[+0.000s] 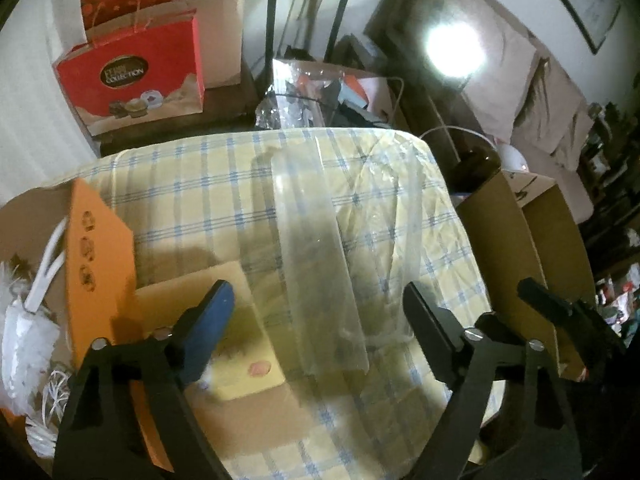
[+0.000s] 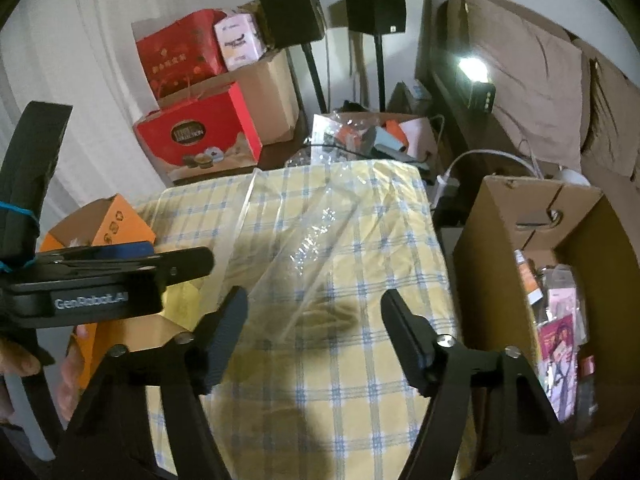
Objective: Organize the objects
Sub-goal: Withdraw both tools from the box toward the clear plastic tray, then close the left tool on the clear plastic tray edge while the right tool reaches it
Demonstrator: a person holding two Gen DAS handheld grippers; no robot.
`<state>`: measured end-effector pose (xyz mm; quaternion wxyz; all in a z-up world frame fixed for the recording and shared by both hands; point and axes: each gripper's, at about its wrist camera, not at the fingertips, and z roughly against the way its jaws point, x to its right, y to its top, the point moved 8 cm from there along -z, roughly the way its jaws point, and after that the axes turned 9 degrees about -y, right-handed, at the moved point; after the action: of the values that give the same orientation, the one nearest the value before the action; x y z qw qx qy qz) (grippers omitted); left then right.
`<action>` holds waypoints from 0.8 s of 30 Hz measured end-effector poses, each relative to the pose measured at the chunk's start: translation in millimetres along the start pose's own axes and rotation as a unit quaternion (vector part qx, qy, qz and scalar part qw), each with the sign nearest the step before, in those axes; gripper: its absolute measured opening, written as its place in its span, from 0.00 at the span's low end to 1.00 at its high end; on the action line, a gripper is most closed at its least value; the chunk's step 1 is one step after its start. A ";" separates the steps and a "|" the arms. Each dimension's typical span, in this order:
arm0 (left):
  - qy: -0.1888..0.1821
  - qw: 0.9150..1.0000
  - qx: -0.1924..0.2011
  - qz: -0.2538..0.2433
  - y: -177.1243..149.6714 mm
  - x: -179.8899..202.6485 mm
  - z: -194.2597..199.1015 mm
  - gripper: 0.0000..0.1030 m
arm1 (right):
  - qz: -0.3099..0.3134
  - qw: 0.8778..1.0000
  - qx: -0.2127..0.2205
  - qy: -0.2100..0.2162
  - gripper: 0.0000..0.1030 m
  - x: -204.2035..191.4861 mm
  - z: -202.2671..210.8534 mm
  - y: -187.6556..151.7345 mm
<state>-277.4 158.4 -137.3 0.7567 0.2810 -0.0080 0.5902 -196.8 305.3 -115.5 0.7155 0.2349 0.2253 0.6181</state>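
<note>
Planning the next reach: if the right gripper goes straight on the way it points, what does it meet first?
The right gripper, open and empty, points down at the checked tablecloth. It would probably first meet the clear plastic sheet lying on that cloth, just ahead of its fingertips; depth is hard to judge.

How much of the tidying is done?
Partly done, it seems: the cardboard box beside the table already holds packets. Nothing is in hand; the left gripper and right gripper are both open and empty. Left: the clear plastic sheet and orange box still lie on the table.
</note>
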 end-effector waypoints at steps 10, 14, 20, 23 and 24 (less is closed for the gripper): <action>0.010 1.000 -0.017 0.002 4.6 -3.8 -29.6 0.60 | -0.013 0.999 -0.019 0.033 0.60 -16.1 -28.2 -1.0; 0.017 1.000 -0.019 -0.004 4.6 -5.9 -36.0 0.53 | -0.010 0.999 -0.027 0.033 0.60 -23.7 -39.9 -4.3; 0.024 0.999 -0.018 -0.012 4.5 -9.2 -38.4 0.43 | -0.010 0.999 -0.035 0.027 0.60 -27.5 -51.9 -8.0; 0.029 0.999 -0.018 -0.015 4.7 -11.8 -40.8 0.39 | -0.009 0.999 -0.037 0.019 0.60 -26.7 -56.2 -8.7; 0.031 0.999 -0.018 -0.016 4.4 -13.2 -41.3 0.36 | -0.009 0.999 -0.037 0.018 0.60 -26.4 -57.2 -8.7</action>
<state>-298.5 165.2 -174.8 0.7706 0.2489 0.0097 0.5867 -228.7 281.4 -165.1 0.7251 0.1949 0.2168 0.6239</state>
